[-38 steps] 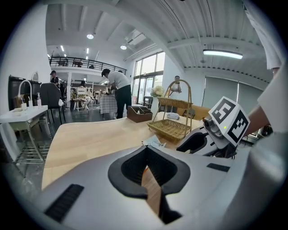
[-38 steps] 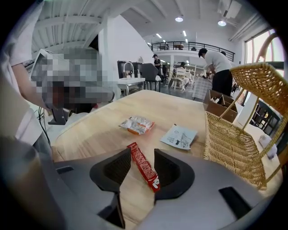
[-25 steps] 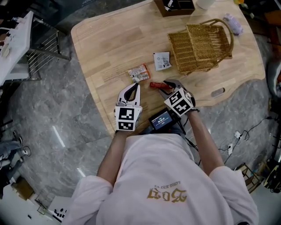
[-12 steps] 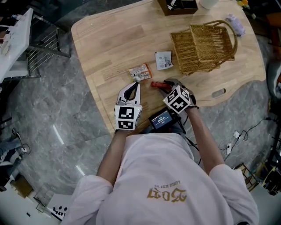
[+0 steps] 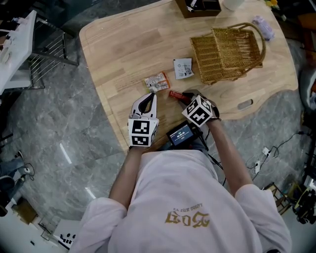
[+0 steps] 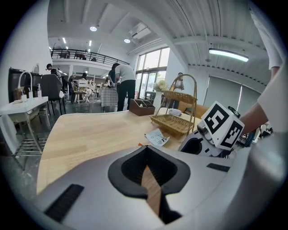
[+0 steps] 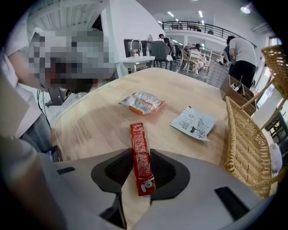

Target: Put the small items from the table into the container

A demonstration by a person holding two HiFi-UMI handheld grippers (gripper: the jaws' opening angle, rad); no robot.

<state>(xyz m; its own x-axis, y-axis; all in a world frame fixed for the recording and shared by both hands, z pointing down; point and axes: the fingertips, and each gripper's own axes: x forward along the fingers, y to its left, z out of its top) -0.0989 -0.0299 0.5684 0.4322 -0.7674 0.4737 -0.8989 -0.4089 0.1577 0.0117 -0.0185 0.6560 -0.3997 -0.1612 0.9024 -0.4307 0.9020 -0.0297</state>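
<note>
A red wrapped stick (image 5: 176, 95) lies flat on the wooden table (image 5: 123, 44). My right gripper (image 5: 188, 95) points steeply down over it. In the right gripper view the stick (image 7: 138, 141) runs lengthwise between the jaws of this gripper (image 7: 141, 152), which are closing close on either side of it. My left gripper (image 5: 153, 95) rests beside it, shut and empty, its tips (image 6: 146, 146) meeting. An orange snack packet (image 5: 156, 81) and a white sachet (image 5: 182, 68) lie farther out. The wicker basket (image 5: 207, 62) with a hoop handle stands beyond them at the right.
A brown box (image 5: 196, 7) and a pale purple item (image 5: 262, 26) sit at the table's far end. A metal rack (image 5: 47, 54) stands on the floor at the left. The table's near edge runs just under my grippers. People stand far off (image 6: 122, 85).
The right gripper has tipped a little further down over the red stick and its jaws have narrowed around it. The left gripper has stayed put.
</note>
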